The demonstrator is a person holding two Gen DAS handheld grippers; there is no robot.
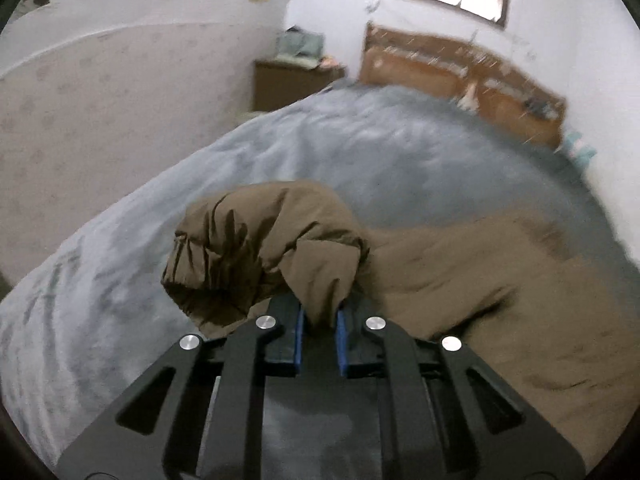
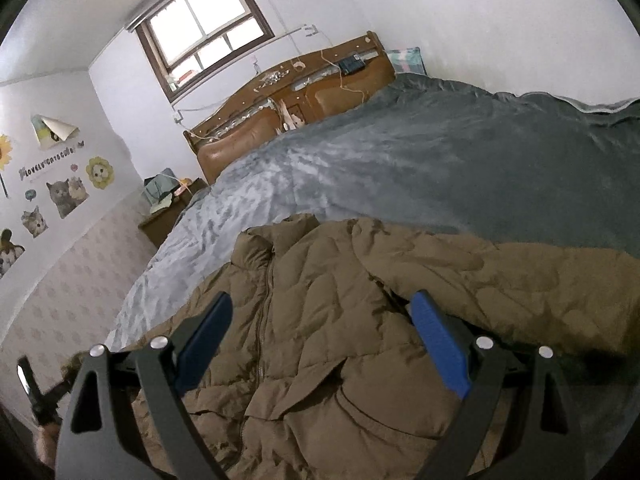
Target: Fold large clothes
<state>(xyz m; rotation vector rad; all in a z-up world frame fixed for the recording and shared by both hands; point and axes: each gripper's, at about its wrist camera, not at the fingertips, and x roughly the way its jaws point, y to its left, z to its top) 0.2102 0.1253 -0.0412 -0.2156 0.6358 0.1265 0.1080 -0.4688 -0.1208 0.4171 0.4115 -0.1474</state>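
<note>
A brown padded jacket (image 2: 340, 320) lies zipped, front up, on a bed with a grey-blue blanket (image 2: 400, 160). My left gripper (image 1: 320, 320) is shut on the jacket's sleeve (image 1: 260, 252) and holds it lifted above the blanket (image 1: 120, 280); the elastic cuff end hangs to the left. The rest of the jacket (image 1: 500, 292) spreads to the right. My right gripper (image 2: 320, 320) is open, its blue pads wide apart, just over the jacket's chest beside the zip. It holds nothing.
A wooden headboard (image 2: 288, 96) stands at the far end of the bed under a window (image 2: 204, 20). A bedside cabinet (image 1: 292, 80) with things on top stands by the left wall. Cat stickers (image 2: 64, 196) cover that wall.
</note>
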